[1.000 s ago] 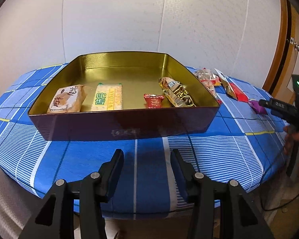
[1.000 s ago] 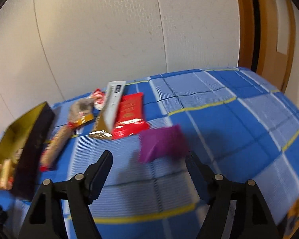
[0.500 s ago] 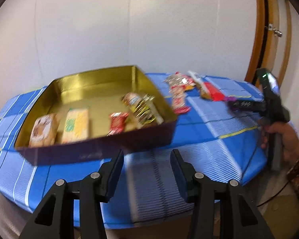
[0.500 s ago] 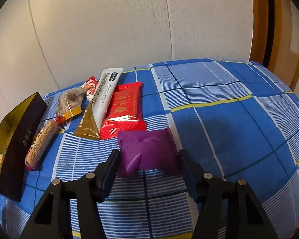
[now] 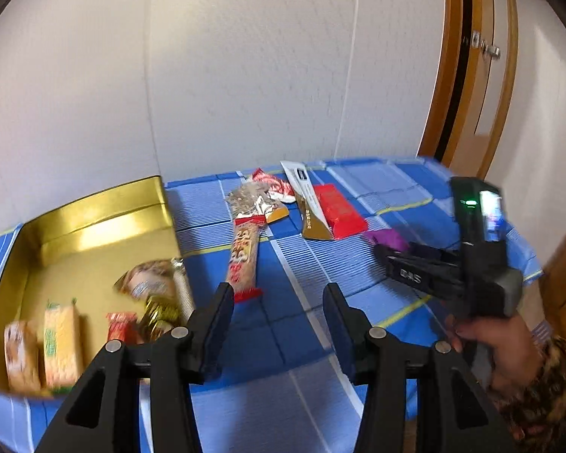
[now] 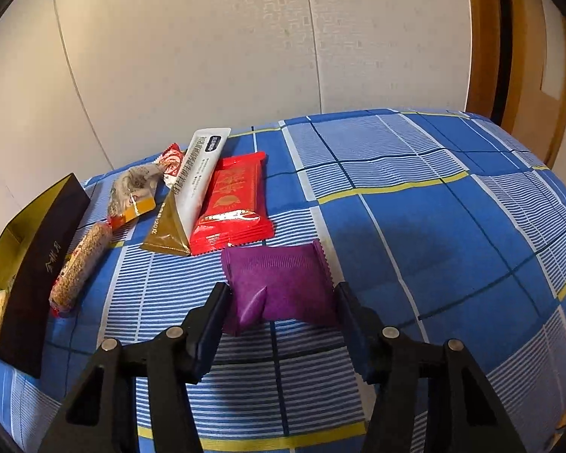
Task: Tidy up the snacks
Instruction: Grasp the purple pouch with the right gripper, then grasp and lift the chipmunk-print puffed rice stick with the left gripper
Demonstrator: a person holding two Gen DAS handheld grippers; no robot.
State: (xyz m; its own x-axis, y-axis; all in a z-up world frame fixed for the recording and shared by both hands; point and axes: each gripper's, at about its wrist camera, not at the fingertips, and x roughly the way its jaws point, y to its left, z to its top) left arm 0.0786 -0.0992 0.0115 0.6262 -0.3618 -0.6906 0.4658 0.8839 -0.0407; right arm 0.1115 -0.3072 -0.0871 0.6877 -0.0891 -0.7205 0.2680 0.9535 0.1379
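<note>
A home room: checked blue tablecloth (image 6: 415,226), textured white wallpaper (image 6: 207,56), and a wooden door frame (image 5: 468,75).

The left wrist view looks down along its claw (image 5: 278,313) across the desk (image 5: 294,343), gold box (image 5: 94,207) at left, right claw (image 5: 392,253) at far right. The right wrist view sits close over the purple packet (image 6: 279,287). Both share the row of loose snacks (image 6: 230,196) and the box.

Left hand-held gripper (image 5: 278,311) hangs empty over the blue tablecloth (image 5: 358,275) beside the gold tin (image 5: 94,207).
</note>
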